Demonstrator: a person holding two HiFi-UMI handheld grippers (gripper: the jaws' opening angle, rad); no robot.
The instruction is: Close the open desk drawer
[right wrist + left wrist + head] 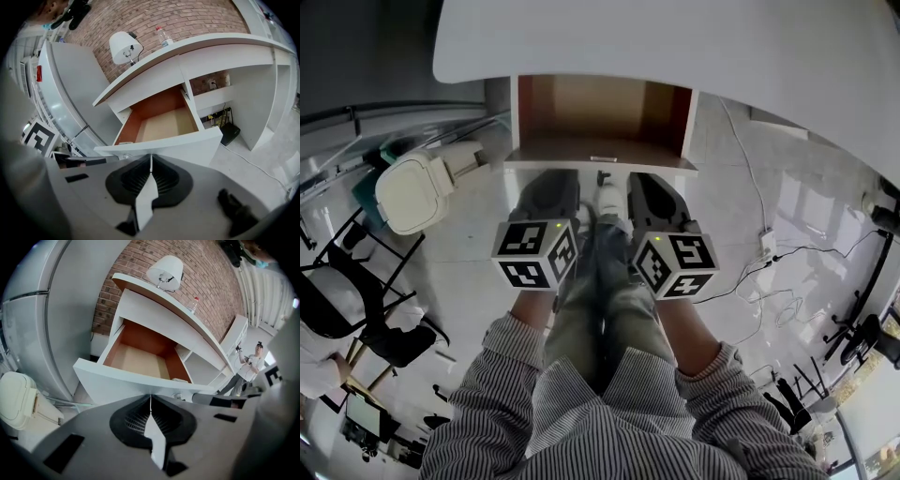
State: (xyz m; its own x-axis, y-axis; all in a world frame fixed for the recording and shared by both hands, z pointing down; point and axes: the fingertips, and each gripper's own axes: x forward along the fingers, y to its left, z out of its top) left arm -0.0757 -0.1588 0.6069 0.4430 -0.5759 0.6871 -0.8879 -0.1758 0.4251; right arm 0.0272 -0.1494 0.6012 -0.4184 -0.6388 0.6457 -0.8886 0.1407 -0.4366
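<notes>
L gripper (150,398) and R gripper (150,158): both sets of jaws clenched tip to tip, nothing betw. them. The drawer (600,122) stands pulled out from under the desk (675,47), dead ahead of both. Its front panel (117,383) runs crosswise just beyond my tips; can't tell if touching. The knob (177,396) sits betw. the two, to the R of my L jaws and the L of my R jaws. Neither hand is nearer, approx. level. I reckon the push goes straight fwd along the jaws, both sides even so it doesn't rack.
</notes>
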